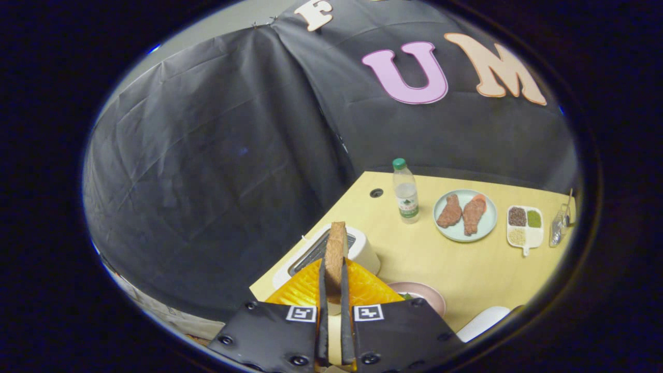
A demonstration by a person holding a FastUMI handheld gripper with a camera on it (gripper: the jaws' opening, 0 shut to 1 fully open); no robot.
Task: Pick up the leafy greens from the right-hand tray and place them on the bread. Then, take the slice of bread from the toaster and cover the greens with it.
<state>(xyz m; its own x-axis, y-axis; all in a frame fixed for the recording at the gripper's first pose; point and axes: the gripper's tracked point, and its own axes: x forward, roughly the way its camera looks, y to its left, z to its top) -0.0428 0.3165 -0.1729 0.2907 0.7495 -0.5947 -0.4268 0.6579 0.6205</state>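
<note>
**Operator:** Tongs [334, 290] are clamped on the brown slice of toasted bread [335, 252], held on edge between both black fingers [323, 311], lifted above the white two-slot toaster [357, 249].

**Spotter:** Where does it go?

**Operator:** I judge the pink plate [434, 296] just right of the tongs; a bit of green shows at its rim, but the tongs' body hides the rest.

**Spotter:** Risks?

**Operator:** I'm gripping only the slice's lower part, so it could pivot or slip if I swing fast. Laying it flat means rotating blind over that plate.

**Spotter:** Room?

**Operator:** The pale wooden desk [456, 269] lies open toward the clear plastic water bottle [405, 191] and the pale green plate of meat [464, 213]. Its near-left edge runs close beside the toaster, so I'd keep right.
</note>
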